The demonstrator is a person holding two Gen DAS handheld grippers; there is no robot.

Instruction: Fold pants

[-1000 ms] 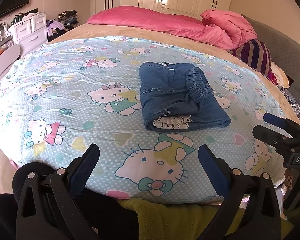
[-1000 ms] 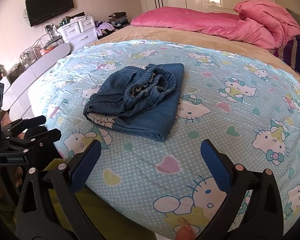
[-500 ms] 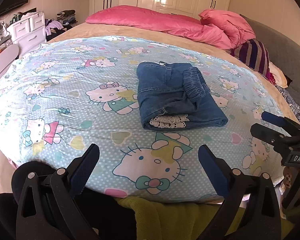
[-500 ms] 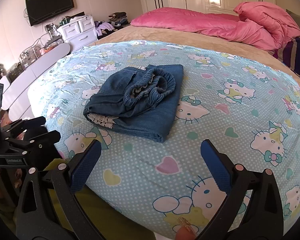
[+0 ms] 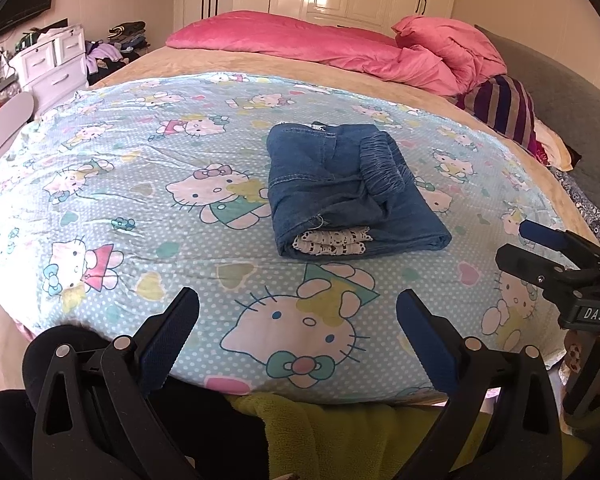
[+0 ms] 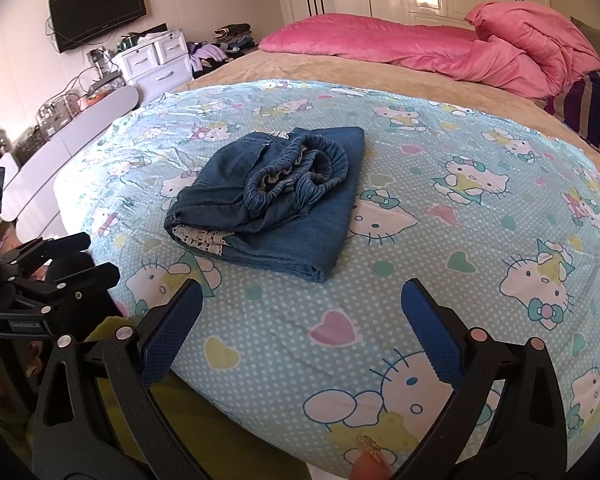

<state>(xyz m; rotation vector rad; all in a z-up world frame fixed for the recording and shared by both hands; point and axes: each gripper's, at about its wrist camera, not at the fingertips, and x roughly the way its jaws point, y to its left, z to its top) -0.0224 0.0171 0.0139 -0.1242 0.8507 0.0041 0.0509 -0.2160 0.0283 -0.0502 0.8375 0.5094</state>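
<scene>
Blue denim pants point(image 5: 348, 192) lie folded in a compact bundle on the Hello Kitty sheet point(image 5: 140, 184), with white lace trim showing at the near end and the elastic waistband bunched on top. They also show in the right wrist view point(image 6: 276, 204). My left gripper point(image 5: 298, 304) is open and empty, held back at the bed's near edge. My right gripper point(image 6: 302, 296) is open and empty, also back at the near edge. Each gripper appears in the other's view, the right gripper point(image 5: 540, 248) and the left gripper point(image 6: 64, 256).
A pink duvet point(image 5: 340, 44) and striped pillow point(image 5: 504, 108) lie at the bed's far end. White drawers point(image 6: 156, 60) and a wall TV point(image 6: 98, 8) stand to the left. A yellow-green cloth point(image 5: 340, 432) hangs below the near bed edge.
Both grippers have drawn back slightly from the bed; the pants sit a little farther away in both views. The pants have not moved on the sheet.
</scene>
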